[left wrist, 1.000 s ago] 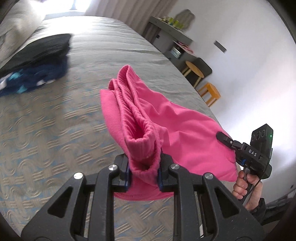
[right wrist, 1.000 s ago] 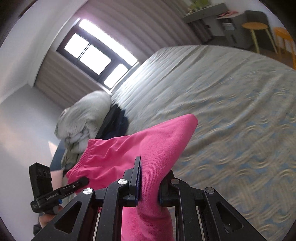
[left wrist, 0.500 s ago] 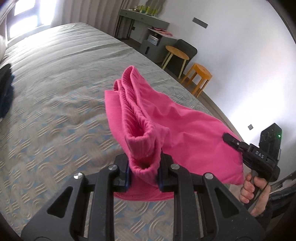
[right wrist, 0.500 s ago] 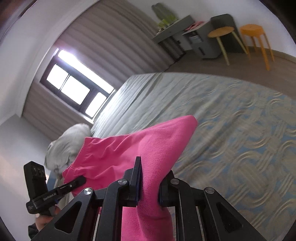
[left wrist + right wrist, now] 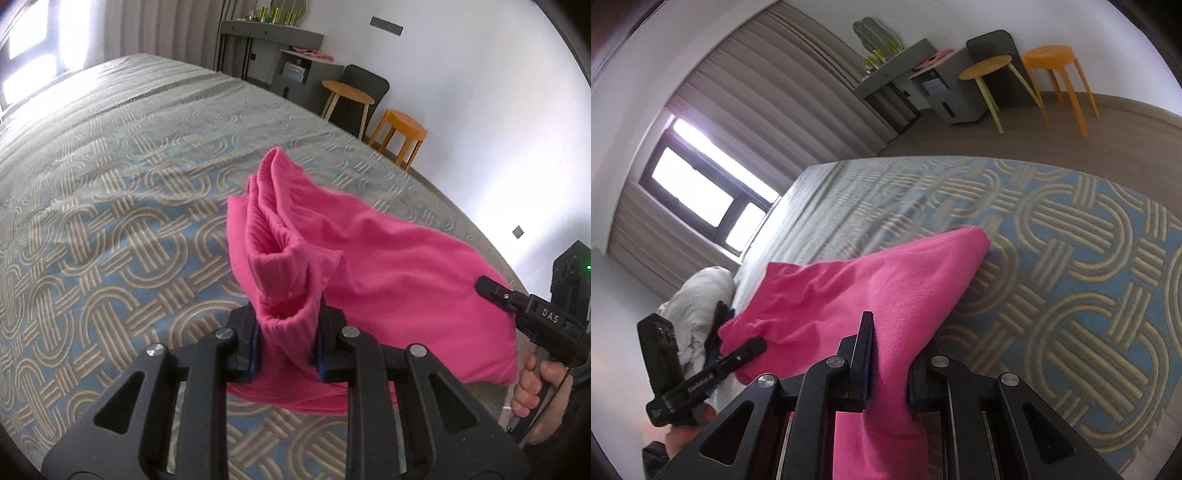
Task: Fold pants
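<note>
Bright pink pants (image 5: 388, 266) hang stretched between both grippers above the patterned bedspread (image 5: 110, 221). My left gripper (image 5: 286, 332) is shut on the ribbed waistband end, which bunches up between its pads. My right gripper (image 5: 886, 369) is shut on the other corner of the pink pants (image 5: 879, 291), whose far tip droops toward the bed. The right gripper (image 5: 491, 290) also shows at the right edge of the left wrist view, held by a hand (image 5: 535, 391). The left gripper (image 5: 753, 347) shows low on the left in the right wrist view.
The bed's far edge runs along a wooden floor (image 5: 997, 144). Beyond stand an orange stool (image 5: 400, 134), a round wooden stool (image 5: 347, 96), a dark chair and a grey desk (image 5: 273, 37). A pile of pale and dark clothes (image 5: 698, 295) lies near the window.
Both grippers have carried the pants across and lower over the bed toward the stool side. The dark clothes pile has left the left wrist view. Both grips stay unchanged.
</note>
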Available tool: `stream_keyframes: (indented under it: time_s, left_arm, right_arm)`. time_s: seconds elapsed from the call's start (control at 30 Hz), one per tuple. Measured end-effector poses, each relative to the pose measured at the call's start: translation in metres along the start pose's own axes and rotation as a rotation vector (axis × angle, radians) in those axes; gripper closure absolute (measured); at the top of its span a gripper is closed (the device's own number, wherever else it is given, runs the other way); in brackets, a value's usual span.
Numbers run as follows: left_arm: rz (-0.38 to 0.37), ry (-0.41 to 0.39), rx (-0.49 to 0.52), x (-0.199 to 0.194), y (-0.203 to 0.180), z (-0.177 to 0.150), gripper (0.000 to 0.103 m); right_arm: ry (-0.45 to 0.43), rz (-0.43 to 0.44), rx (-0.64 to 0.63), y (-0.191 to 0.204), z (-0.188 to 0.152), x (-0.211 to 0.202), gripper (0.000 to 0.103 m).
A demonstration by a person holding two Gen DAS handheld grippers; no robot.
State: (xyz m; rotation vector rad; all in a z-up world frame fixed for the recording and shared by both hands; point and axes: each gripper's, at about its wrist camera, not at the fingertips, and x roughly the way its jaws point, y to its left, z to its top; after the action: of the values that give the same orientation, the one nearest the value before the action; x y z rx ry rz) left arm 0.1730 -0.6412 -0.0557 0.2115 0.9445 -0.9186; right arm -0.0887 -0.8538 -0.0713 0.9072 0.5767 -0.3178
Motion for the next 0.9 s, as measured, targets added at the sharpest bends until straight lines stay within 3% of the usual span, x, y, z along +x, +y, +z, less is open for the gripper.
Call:
stream_keyframes:
  time_s: [0.07, 0.13, 0.23, 0.3, 0.43, 0.53, 0.57, 0.6, 0.63, 0.67, 0.77, 0.9]
  left_arm:
    - [0.005, 0.038, -0.015, 0.007, 0.004, -0.003, 0.069]
    - [0.031, 0.085, -0.041, 0.012, 0.014, -0.010, 0.061]
    - [0.061, 0.058, -0.038, 0.000, 0.025, -0.016, 0.045]
    - [0.063, 0.033, -0.032, -0.012, 0.031, -0.016, 0.043]
    - [0.097, -0.042, -0.019, -0.044, 0.028, -0.007, 0.042]
    - [0.097, -0.152, 0.013, -0.072, 0.012, 0.008, 0.044]
    - [0.089, -0.168, 0.028, -0.077, 0.005, 0.014, 0.045]
    - [0.092, -0.195, 0.050, -0.082, -0.005, 0.019, 0.048]
    - [0.097, -0.210, 0.067, -0.084, -0.012, 0.022, 0.057]
    - [0.101, -0.217, 0.093, -0.082, -0.022, 0.025, 0.069]
    - [0.116, -0.194, 0.157, -0.057, -0.044, 0.034, 0.092]
    - [0.153, -0.103, 0.140, 0.004, -0.047, 0.030, 0.095]
  right_arm:
    - [0.005, -0.022, 0.006, -0.002, -0.006, 0.001, 0.090]
    - [0.011, -0.063, 0.024, -0.006, -0.013, 0.001, 0.078]
    - [-0.004, -0.076, 0.014, -0.005, -0.011, 0.002, 0.073]
    - [-0.002, -0.114, 0.008, -0.002, -0.011, -0.004, 0.068]
    - [-0.045, -0.268, 0.006, 0.004, -0.003, -0.020, 0.042]
    - [-0.131, -0.292, 0.040, 0.010, 0.002, -0.044, 0.042]
    - [-0.150, -0.269, 0.020, 0.019, 0.005, -0.049, 0.044]
    - [-0.155, -0.256, 0.001, 0.026, 0.006, -0.051, 0.058]
    - [-0.158, -0.248, -0.018, 0.032, 0.007, -0.051, 0.081]
    - [-0.164, -0.242, -0.044, 0.043, 0.008, -0.049, 0.091]
    - [-0.184, -0.259, -0.120, 0.067, 0.011, -0.033, 0.094]
    - [-0.166, -0.281, -0.098, 0.069, 0.008, 0.001, 0.094]
